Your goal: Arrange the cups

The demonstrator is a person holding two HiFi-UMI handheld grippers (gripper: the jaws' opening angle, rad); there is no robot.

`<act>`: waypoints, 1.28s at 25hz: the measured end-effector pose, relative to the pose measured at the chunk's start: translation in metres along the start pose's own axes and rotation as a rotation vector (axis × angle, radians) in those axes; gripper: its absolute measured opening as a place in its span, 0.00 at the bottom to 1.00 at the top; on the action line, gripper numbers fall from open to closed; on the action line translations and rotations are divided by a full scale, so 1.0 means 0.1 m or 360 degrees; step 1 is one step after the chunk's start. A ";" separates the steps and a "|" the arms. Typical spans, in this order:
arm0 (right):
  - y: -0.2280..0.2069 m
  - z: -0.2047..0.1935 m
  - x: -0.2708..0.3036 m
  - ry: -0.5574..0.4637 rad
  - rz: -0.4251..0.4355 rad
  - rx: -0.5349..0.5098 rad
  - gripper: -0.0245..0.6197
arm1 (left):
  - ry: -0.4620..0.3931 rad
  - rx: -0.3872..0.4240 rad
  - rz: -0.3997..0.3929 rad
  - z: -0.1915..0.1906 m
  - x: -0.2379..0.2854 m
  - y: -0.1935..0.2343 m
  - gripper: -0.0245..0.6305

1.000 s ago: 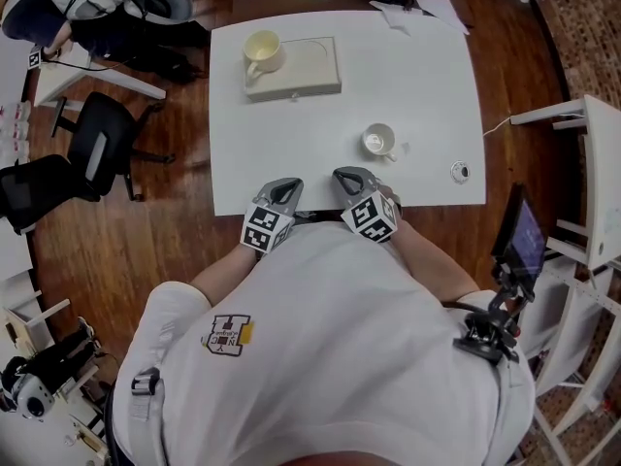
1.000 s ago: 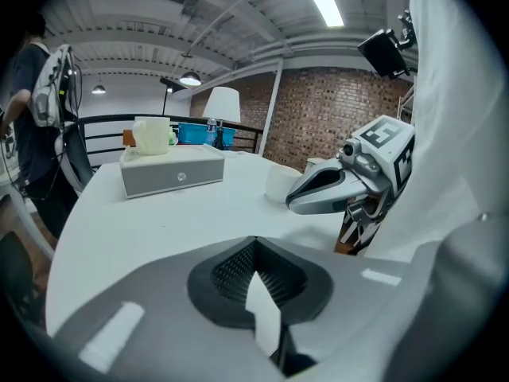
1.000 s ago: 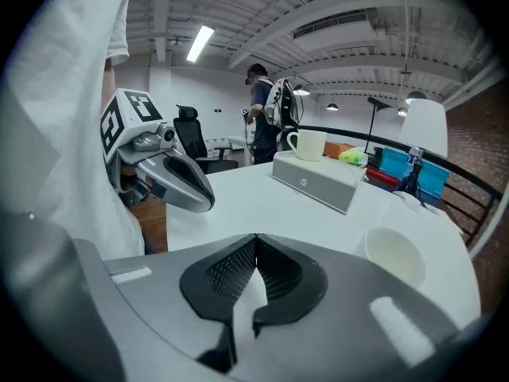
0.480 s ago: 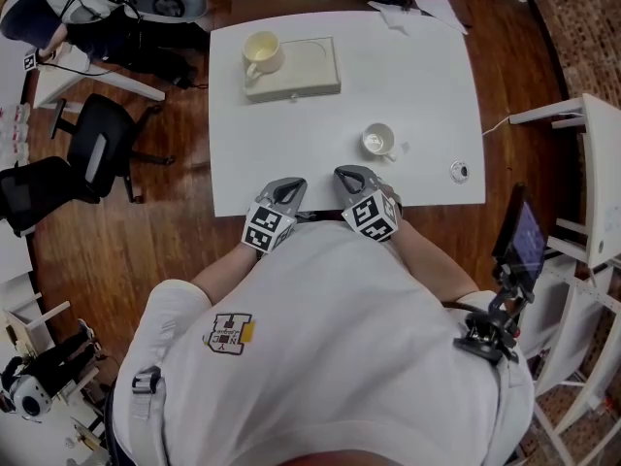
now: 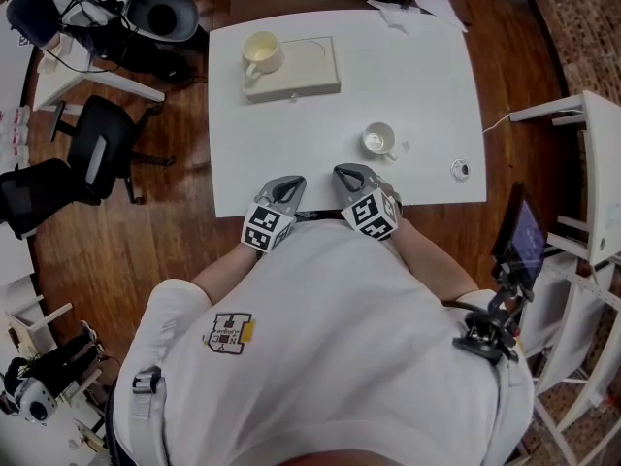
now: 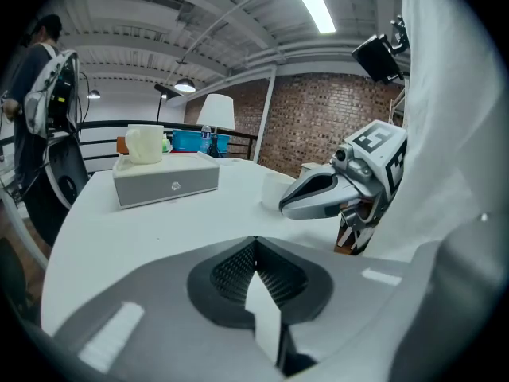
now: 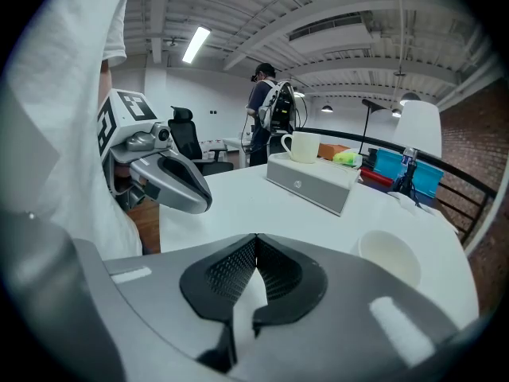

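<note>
A cream mug (image 5: pixel 262 52) stands upright on the left end of a flat beige box (image 5: pixel 309 69) at the far left of the white table (image 5: pixel 427 85). A small white cup (image 5: pixel 377 141) lies on its side near the table's middle right, its mouth toward me. Both grippers hover over the table's near edge, side by side. The left gripper (image 5: pixel 288 184) is shut and holds nothing, and so is the right gripper (image 5: pixel 346 174). In the left gripper view the mug (image 6: pixel 145 144) on the box (image 6: pixel 165 181) shows ahead; in the right gripper view the white cup (image 7: pixel 388 258) lies close at right.
A small round object (image 5: pixel 460 171) sits near the table's right front corner. Papers (image 5: pixel 419 12) lie at the far right edge. Black chairs (image 5: pixel 93 144) stand on the wooden floor at left, white furniture (image 5: pixel 587 173) at right. A person (image 7: pixel 266 124) stands beyond the table.
</note>
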State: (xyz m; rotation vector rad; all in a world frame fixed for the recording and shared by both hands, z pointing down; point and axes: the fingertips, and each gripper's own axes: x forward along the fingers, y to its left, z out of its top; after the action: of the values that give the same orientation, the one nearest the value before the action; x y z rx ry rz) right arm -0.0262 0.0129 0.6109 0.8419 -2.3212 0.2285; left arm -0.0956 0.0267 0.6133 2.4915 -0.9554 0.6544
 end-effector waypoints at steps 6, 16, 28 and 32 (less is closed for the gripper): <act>-0.05 -0.06 -0.07 0.0005 -0.0037 0.0060 0.04 | 0.0022 0.0022 -0.0048 0.01 0.11 -0.08 0.04; -0.48 -0.70 -0.62 0.0102 -0.0267 0.0296 0.04 | 0.0123 0.0263 -0.0370 0.19 0.79 -0.86 0.10; -1.02 -0.93 -0.72 0.0072 -0.0299 0.0277 0.25 | 0.0407 0.0427 -0.0522 0.09 1.46 -1.52 0.20; -1.05 -0.79 -0.60 0.0050 -0.0290 0.0112 0.25 | 0.0432 0.0431 -0.0487 0.16 1.50 -1.51 0.21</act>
State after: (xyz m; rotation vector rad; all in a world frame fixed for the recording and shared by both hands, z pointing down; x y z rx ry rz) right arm 0.1150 -0.0099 0.6284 1.0706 -2.2019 0.2432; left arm 0.1131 0.0451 0.6545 2.6090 -0.3977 1.0391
